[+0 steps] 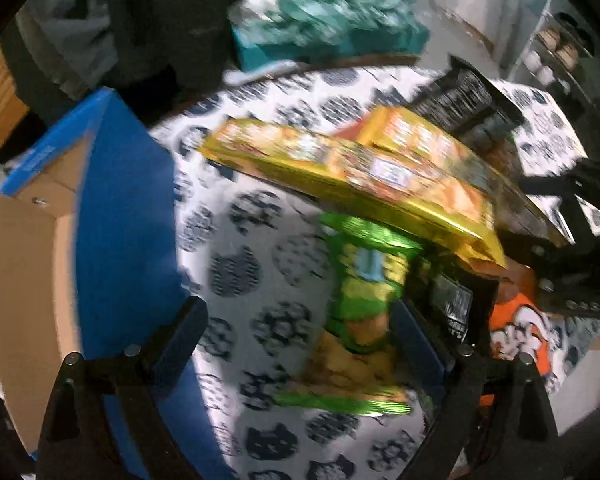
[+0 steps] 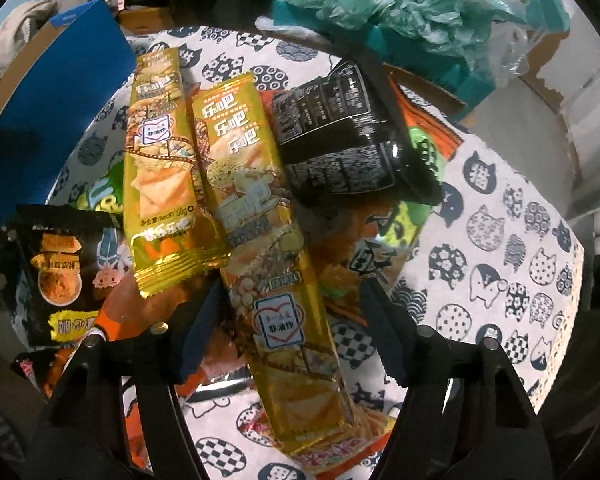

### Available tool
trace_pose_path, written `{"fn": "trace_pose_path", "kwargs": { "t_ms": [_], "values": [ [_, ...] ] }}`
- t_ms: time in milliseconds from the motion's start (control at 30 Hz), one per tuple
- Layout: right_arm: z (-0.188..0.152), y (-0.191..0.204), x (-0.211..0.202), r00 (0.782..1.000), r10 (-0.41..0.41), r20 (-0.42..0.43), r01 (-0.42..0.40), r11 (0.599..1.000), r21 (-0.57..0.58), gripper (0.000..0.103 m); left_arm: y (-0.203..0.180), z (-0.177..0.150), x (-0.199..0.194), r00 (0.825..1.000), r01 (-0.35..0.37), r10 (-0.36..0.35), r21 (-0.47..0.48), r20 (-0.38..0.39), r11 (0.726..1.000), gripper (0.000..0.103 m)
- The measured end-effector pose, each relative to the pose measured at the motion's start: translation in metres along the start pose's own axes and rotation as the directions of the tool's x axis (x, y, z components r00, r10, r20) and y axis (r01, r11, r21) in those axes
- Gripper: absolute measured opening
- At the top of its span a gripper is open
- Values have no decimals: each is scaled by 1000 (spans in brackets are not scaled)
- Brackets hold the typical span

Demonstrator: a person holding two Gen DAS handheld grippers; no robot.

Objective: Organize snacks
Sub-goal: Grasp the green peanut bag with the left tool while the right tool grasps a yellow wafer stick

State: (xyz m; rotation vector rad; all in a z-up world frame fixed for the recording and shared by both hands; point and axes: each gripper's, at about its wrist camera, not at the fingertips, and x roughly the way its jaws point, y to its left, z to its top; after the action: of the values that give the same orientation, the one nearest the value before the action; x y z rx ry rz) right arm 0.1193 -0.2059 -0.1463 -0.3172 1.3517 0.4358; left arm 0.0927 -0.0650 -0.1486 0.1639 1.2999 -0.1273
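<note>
A pile of snack packets lies on a cat-patterned tablecloth (image 2: pixel 500 240). My right gripper (image 2: pixel 294 320) points down over a long gold packet (image 2: pixel 276 264), which lies between its fingers; the pads stand apart from it, so it is open. A second gold packet (image 2: pixel 160 168), a black packet (image 2: pixel 340 140) and a black-and-orange bag (image 2: pixel 68 272) lie around it. In the blurred left wrist view, my left gripper (image 1: pixel 300 332) is open over a green bag (image 1: pixel 360 292), which lies close to the right finger (image 1: pixel 412 336). The gold packets (image 1: pixel 340 168) lie just beyond.
A blue cardboard box (image 1: pixel 120 220) (image 2: pixel 52 100) stands at the left of the table. Teal plastic bags (image 2: pixel 380 12) and cartons crowd the far side. Orange packets (image 1: pixel 516 332) lie under the pile. The right gripper's black frame (image 1: pixel 572 240) sits at the right of the left wrist view.
</note>
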Motion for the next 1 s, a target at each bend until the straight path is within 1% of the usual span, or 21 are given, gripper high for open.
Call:
{"fn": "trace_pose_path", "kwargs": {
  "t_ms": [67, 167, 200, 233, 267, 300, 333, 433, 500, 533, 600, 633, 667, 733, 833, 933, 1000],
  "values": [
    [3, 0, 4, 1000, 6, 3, -6, 1000, -3, 72, -3, -1, 1, 1000, 11, -11, -9, -10, 1000, 94],
    [6, 1, 7, 1000, 7, 8, -7, 1000, -6, 65, -8, 0, 6, 1000, -6, 6, 18, -17, 1000, 94],
    [6, 1, 7, 1000, 7, 7, -7, 1000, -7, 61, -8, 1, 9, 1000, -5, 6, 18, -23, 1000, 94],
    [5, 0, 9, 1000, 13, 4, -13, 1000, -8, 54, -7, 1, 12, 1000, 0, 1, 11, -31, 1000, 94],
    [4, 0, 9, 1000, 18, 3, -18, 1000, -9, 50, -6, 2, 19, 999, 13, -13, -4, -50, 1000, 94],
    [4, 0, 10, 1000, 20, 2, -20, 1000, -10, 41, -3, 3, 24, 997, 30, -32, -21, -68, 999, 94],
    [4, 0, 9, 1000, 17, 2, -17, 1000, -14, 39, 0, 3, 29, 995, 57, -60, -48, -81, 997, 94],
    [2, 1, 7, 1000, 13, 8, -13, 1000, -19, 33, 6, 6, 39, 989, 93, -103, -95, -106, 991, 94],
    [-1, -2, 4, 999, 49, 13, -50, 999, 16, 31, 8, 7, 44, 986, 113, -124, -104, -109, 988, 94],
    [-2, -4, 2, 998, 64, 20, -64, 997, 34, 31, 9, 7, 46, 985, 125, -136, -106, -105, 987, 92],
    [-4, -6, 0, 997, 72, 29, -73, 996, 49, 31, 9, 8, 48, 983, 147, -157, -104, -100, 984, 78],
    [-4, -7, 0, 996, 77, 33, -79, 995, 62, 31, 8, 7, 48, 981, 153, -163, -102, -104, 983, 65],
    [-6, -8, -3, 996, 77, 39, -80, 995, 66, 31, 8, 5, 48, 978, 167, -177, -99, -111, 981, 55],
    [-9, -9, -7, 996, 73, 51, -77, 995, 66, 31, 7, 5, 48, 975, 185, -195, -92, -111, 978, 43],
    [-10, -7, -15, 995, 71, 67, -76, 994, 75, 31, 5, 5, 43, 984, 148, -153, -61, -89, 987, 36],
    [-16, -7, -23, 994, 72, 83, -80, 993, 90, 31, 5, 4, 35, 990, 117, -119, -35, -69, 992, 35],
    [-16, -5, -26, 994, 68, 88, -76, 993, 95, 31, 8, 3, 29, 992, 113, -115, -37, -57, 993, 34]
  ]
}}
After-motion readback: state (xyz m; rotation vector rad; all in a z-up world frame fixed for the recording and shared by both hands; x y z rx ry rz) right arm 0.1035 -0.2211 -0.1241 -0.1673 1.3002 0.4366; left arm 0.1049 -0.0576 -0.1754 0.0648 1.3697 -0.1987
